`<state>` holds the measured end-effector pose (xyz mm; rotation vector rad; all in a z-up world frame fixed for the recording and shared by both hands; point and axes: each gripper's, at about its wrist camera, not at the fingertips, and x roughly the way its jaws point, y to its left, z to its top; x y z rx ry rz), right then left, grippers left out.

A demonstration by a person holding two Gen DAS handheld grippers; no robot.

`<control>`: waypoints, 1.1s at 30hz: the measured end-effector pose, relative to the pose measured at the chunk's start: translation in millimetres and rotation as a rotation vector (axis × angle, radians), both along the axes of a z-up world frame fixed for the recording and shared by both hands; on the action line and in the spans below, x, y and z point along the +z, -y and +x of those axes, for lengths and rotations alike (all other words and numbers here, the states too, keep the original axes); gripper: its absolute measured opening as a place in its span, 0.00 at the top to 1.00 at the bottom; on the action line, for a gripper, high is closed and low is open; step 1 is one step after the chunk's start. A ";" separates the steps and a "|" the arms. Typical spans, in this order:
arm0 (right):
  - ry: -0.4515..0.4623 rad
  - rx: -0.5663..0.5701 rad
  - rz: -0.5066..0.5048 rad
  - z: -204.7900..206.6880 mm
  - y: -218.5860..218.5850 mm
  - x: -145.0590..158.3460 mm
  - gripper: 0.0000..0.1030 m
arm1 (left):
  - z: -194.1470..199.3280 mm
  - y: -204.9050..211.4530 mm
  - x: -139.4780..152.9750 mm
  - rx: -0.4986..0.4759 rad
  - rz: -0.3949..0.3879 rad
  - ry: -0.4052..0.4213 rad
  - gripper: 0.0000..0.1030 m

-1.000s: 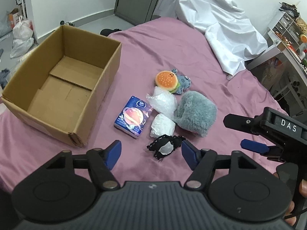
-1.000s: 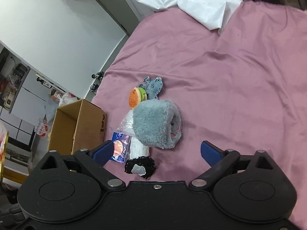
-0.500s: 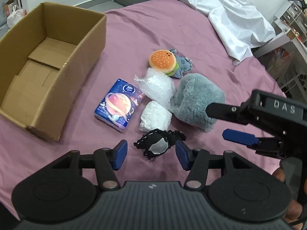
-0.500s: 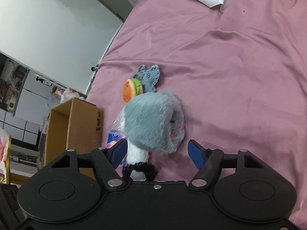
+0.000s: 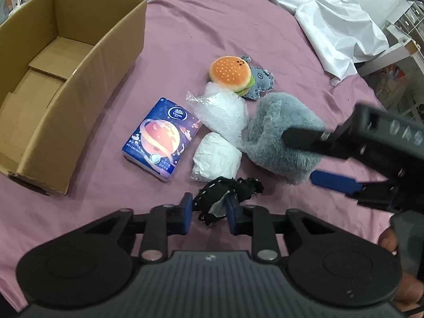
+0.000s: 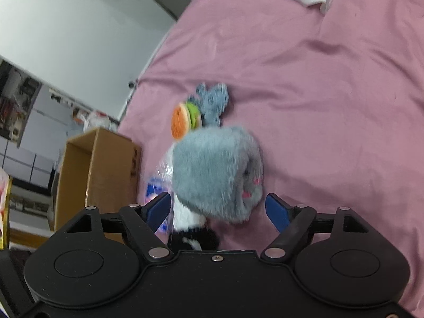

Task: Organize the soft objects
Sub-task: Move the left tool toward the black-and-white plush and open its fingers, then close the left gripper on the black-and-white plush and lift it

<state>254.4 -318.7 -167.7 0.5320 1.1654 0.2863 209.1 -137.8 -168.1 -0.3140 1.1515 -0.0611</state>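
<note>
Left wrist view lays out the whole pile on the pink bed sheet (image 5: 185, 39), which the other camera mostly hides. An open cardboard box (image 5: 66, 61) sits toward the left edge of the bed, flaps down inside, nothing else in it. Right of it lies a blue tissue pack (image 5: 161, 143) with a planet print, its long axis running from near to far. Beside that are a crumpled clear plastic bag (image 5: 220, 111) and a white wrapped bundle (image 5: 216, 159), touching each other. A burger plush (image 5: 230, 72) leans on a small grey-blue plush (image 5: 258, 80) at the far end of the group. The left gripper (image 5: 208, 210) has just been closing, and its blue pads now pinch a black lace item (image 5: 228, 192) with something white inside; how firmly is hard to judge. The right gripper (image 5: 322, 156) enters from the right edge, blurred, one finger lying over the fluffy grey plush (image 5: 275, 132) and one just beyond its near side. A white sheet (image 5: 331, 18) drapes the far right corner.

Right wrist view is blurred. It alone shows small pink marks on the fluffy grey plush (image 6: 214, 175) at its right end. The right gripper (image 6: 217, 209) straddles this plush with jaws spread, having just widened slightly, pads clear of the fur. The cardboard box (image 6: 98, 175) stands at left; the tissue pack and the black lace item are largely hidden behind the left pad and the gripper body.
</note>
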 end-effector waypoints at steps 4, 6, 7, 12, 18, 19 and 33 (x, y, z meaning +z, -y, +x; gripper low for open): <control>-0.046 0.031 0.034 -0.5 -5.3 -5.1 0.24 | -3.5 -4.8 2.5 0.013 -0.026 -0.001 0.92; -0.050 0.053 0.041 -0.7 -10.3 -4.9 0.24 | -6.8 -8.0 6.7 0.017 -0.037 0.007 0.92; -0.051 0.066 0.043 -0.6 -13.6 -4.8 0.24 | -8.6 -9.0 9.3 0.018 -0.041 0.014 0.93; -0.063 0.074 0.062 1.8 -23.4 -7.1 0.24 | -15.7 -17.5 24.3 0.031 -0.066 0.050 0.95; -0.086 0.041 0.083 4.5 -27.2 -7.9 0.24 | -27.9 -29.0 42.7 0.048 -0.068 0.085 0.95; -0.088 0.042 0.082 5.0 -29.8 -7.7 0.25 | -29.6 -31.6 45.3 0.053 -0.065 0.090 0.96; -0.089 0.093 -0.063 12.9 -73.9 -15.9 0.69 | -55.9 -67.8 68.6 0.110 -0.064 0.146 1.00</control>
